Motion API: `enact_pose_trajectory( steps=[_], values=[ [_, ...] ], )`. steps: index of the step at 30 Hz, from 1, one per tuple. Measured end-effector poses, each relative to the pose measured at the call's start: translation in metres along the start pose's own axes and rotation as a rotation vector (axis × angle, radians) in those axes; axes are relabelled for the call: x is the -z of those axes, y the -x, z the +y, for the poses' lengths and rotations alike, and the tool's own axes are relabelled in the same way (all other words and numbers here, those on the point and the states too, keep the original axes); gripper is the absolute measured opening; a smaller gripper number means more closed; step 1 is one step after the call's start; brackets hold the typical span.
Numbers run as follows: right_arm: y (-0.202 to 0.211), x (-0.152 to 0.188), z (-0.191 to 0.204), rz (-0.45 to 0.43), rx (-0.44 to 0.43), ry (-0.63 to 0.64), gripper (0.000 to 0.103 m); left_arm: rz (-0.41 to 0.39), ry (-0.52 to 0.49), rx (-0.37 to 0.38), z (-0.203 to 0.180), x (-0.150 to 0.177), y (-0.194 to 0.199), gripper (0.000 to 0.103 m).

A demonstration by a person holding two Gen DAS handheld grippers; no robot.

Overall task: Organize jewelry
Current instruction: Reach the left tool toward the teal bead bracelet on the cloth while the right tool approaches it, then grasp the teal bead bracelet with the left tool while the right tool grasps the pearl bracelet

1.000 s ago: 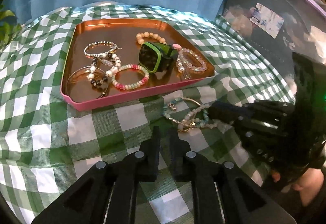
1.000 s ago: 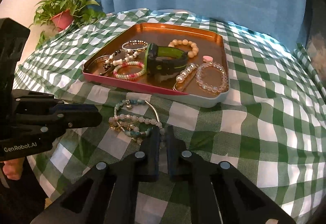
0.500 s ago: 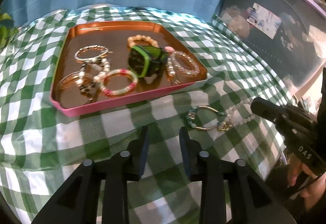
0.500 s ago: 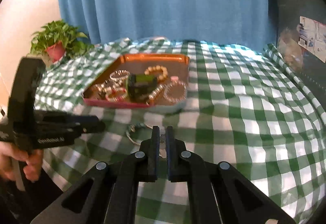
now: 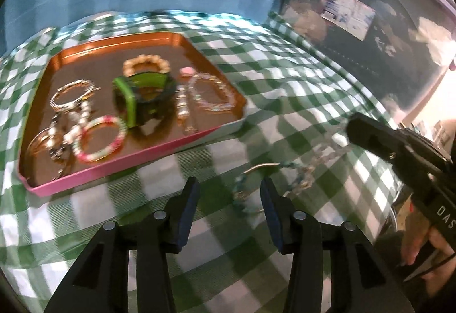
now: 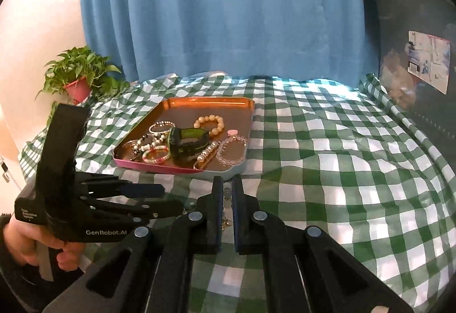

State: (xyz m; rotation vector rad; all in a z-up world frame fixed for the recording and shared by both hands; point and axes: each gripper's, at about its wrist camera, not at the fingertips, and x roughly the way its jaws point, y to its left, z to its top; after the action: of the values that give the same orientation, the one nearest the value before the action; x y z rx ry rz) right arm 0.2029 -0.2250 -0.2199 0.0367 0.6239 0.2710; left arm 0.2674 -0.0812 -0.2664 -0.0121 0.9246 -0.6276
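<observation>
Plant (image 6: 77,76): far left of the right claw's view, in a red pot at the cloth's back edge.
Left claw (image 5: 229,187): jaws partly apart and just been opening; nothing pressed between the pads. Held by a hand (image 6: 34,239) at the lower left of the right claw's view.
Tray (image 5: 85,173): ahead and left of the left claw; copper inside, pink rim, long side running left to right along the cloth (image 6: 342,142).
Tray contents: pink-and-white bead bracelet (image 5: 99,139) nearest the left claw, green-and-black watch (image 5: 142,99) standing in the middle, clear bead bracelet (image 5: 212,95) at the right end.
Loose bracelet (image 5: 273,173): a blurred, tangled strand on the cloth, just ahead and right of the left claw; long axis slants up to the right toward the right claw.
Right claw (image 6: 225,187): jaws drawn close, a thin chain showing in the narrow slit; whether the pads pinch it I cannot tell.
</observation>
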Motion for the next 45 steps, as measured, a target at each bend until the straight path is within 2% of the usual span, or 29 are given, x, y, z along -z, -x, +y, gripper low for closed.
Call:
enact_pose_trajectory(
  steps=[2, 6, 9, 11, 14, 16, 21, 23, 25, 29, 34, 36, 38, 39, 40, 41, 42, 45],
  values=[
    [-0.003, 0.001, -0.001, 0.012, 0.0, 0.001, 0.005, 0.007, -0.017, 0.008, -0.006, 0.0, -0.005, 0.046],
    [-0.006, 0.002, -0.003, 0.028, -0.01, -0.007, 0.005, -0.006, -0.091, -0.057, -0.019, 0.002, -0.007, 0.044],
    [-0.008, 0.002, -0.002, 0.032, -0.017, -0.012, 0.005, -0.009, -0.142, -0.128, -0.022, 0.005, -0.008, 0.025],
    [-0.011, 0.003, -0.001, 0.038, -0.018, -0.012, 0.005, -0.002, -0.157, -0.144, -0.019, 0.005, -0.007, 0.012],
    [-0.016, 0.004, 0.0, 0.051, -0.014, -0.017, 0.005, 0.0, -0.11, -0.119, -0.009, 0.006, -0.002, 0.009],
    [-0.019, 0.005, 0.0, 0.058, -0.015, -0.031, 0.005, 0.001, -0.097, -0.136, -0.006, 0.009, 0.001, 0.008],
    [-0.012, 0.007, 0.001, 0.04, 0.002, -0.041, 0.005, 0.007, -0.167, -0.327, -0.007, 0.025, 0.017, 0.008],
    [-0.005, 0.008, 0.004, 0.026, 0.019, -0.029, 0.005, 0.013, -0.136, -0.367, 0.007, 0.033, 0.028, 0.008],
    [-0.001, 0.01, 0.009, 0.019, 0.008, -0.02, 0.005, 0.012, -0.063, -0.392, 0.027, 0.042, 0.044, 0.008],
    [0.004, 0.012, 0.027, 0.013, -0.025, 0.023, 0.005, 0.003, 0.074, -0.34, 0.049, 0.059, 0.066, 0.008],
    [0.002, 0.013, 0.049, 0.002, -0.115, 0.052, 0.005, 0.024, 0.043, -0.321, 0.039, 0.066, 0.069, 0.014],
    [-0.004, 0.017, 0.051, 0.036, -0.145, 0.014, 0.005, 0.022, 0.069, -0.275, 0.04, 0.066, 0.07, 0.025],
    [-0.01, 0.022, 0.051, 0.075, -0.131, 0.008, 0.006, 0.026, 0.092, -0.2, 0.041, 0.065, 0.071, 0.049],
    [-0.012, 0.025, 0.052, 0.094, -0.116, 0.018, 0.006, 0.032, 0.104, -0.177, 0.041, 0.064, 0.071, 0.055],
    [-0.014, 0.027, 0.053, 0.108, -0.104, 0.03, 0.006, 0.047, 0.119, -0.159, 0.04, 0.061, 0.07, 0.065],
    [-0.016, 0.029, 0.053, 0.12, -0.096, 0.04, 0.006, 0.061, 0.128, -0.161, 0.039, 0.06, 0.07, 0.073],
    [-0.018, 0.031, 0.052, 0.129, -0.093, 0.046, 0.006, 0.072, 0.133, -0.189, 0.038, 0.059, 0.07, 0.075],
    [-0.023, 0.033, 0.05, 0.148, -0.082, 0.051, 0.007, 0.072, 0.103, -0.345, 0.033, 0.06, 0.072, 0.082]
  ],
)
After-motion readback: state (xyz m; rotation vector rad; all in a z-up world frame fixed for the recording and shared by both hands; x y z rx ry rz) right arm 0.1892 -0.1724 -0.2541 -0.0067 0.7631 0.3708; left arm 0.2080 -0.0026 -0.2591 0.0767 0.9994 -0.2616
